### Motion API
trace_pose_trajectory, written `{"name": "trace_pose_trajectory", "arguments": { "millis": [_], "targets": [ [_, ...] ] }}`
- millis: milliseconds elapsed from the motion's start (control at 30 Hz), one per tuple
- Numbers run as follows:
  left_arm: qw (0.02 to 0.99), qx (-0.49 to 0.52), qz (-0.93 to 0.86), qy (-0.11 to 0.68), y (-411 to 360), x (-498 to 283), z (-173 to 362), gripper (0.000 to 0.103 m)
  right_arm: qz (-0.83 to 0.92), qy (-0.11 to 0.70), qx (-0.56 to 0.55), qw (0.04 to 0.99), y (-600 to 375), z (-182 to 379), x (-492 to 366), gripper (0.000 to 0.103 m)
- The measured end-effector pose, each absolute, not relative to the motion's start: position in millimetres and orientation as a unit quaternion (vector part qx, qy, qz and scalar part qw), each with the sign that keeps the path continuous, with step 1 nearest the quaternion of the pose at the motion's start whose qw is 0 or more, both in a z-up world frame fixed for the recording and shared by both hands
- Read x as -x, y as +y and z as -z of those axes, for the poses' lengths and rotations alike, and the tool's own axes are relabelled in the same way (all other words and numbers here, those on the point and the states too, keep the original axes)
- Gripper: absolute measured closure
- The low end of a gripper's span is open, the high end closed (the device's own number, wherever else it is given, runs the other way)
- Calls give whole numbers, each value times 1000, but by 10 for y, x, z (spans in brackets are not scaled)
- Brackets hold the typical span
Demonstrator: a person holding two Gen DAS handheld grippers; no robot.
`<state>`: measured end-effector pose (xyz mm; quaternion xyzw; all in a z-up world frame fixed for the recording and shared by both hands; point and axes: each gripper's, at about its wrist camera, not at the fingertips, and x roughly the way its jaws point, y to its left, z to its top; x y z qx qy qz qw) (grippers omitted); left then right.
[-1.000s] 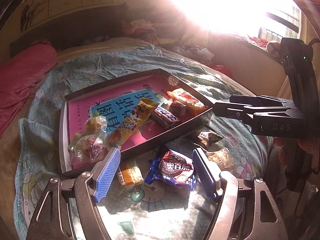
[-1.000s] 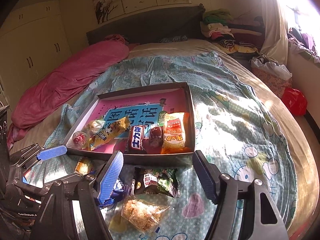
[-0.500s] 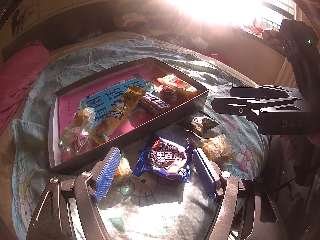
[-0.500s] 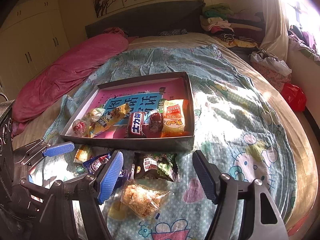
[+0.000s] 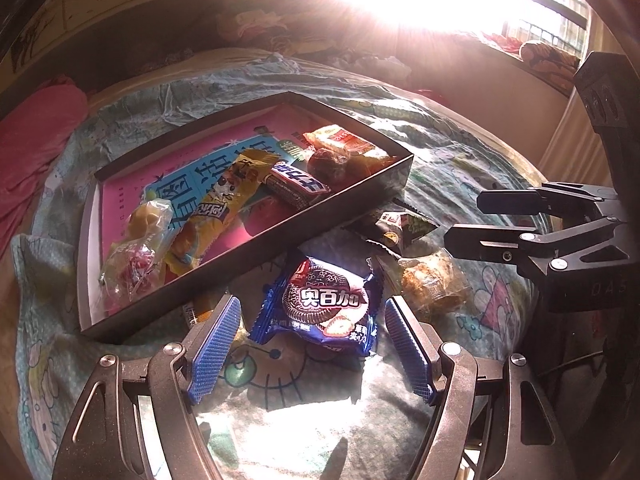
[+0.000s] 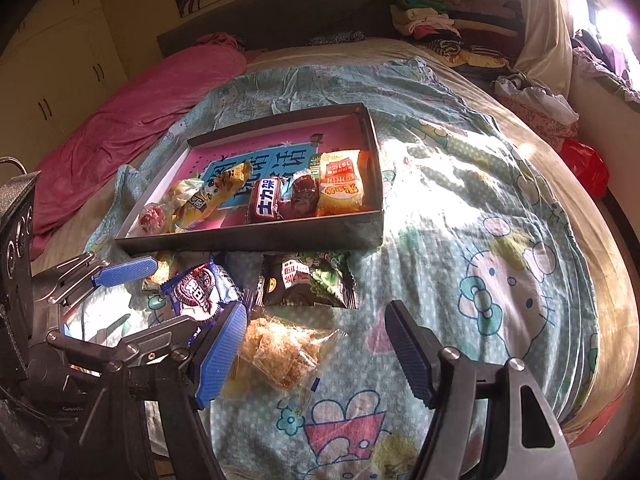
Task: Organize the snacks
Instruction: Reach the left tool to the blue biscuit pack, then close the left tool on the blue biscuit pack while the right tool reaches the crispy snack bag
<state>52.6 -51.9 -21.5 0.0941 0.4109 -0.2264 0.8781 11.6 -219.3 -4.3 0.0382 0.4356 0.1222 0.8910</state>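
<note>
Left wrist view: aimed down at a bed [image 5: 460, 152] under a cartoon-print cover, hard glare from the window at top.
Left tongs [image 5: 312, 344]: jaws apart, holding nothing; blue cookie packet [image 5: 320, 304] lying on the cover between the blue pads, touching neither.
Right tongs [image 6: 316, 356]: jaws apart, empty; clear bag of golden crisps [image 6: 280, 352] on the cover by the left pad, partly under it.
Tray [image 5: 248, 252]: dark, shallow, pink-lined, resting mid-bed just beyond the loose packets.
Inside tray: yellow wrapped bar [image 5: 220, 208], dark chocolate bar [image 5: 296, 186], round brown sweet [image 5: 326, 162] and orange-white pack [image 5: 344, 142] ranged along the near wall; clear-wrapped candies [image 5: 136, 256] in the near left corner.
Loose on cover: black-and-green packet [image 6: 310, 280] just before the tray's near wall, between cookie packet and crisps; small orange piece [image 5: 200, 306] against the wall, mostly hidden.
Bed's left edge: rolled pink quilt [image 6: 132, 120].
Bed's far right corner: stacked folded clothes [image 6: 432, 20].
</note>
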Motion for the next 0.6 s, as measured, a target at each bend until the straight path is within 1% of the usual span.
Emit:
{"name": "trace_pose_trajectory", "arguments": {
  "millis": [200, 600],
  "targets": [
    [872, -99, 227, 423, -544, -589, 281, 27, -125, 461, -41, 878, -2172, 166, -103, 31],
    [862, -115, 236, 434, -613, -705, 374, 27, -142, 485, -44, 862, -2091, 283, -124, 31]
  ]
}}
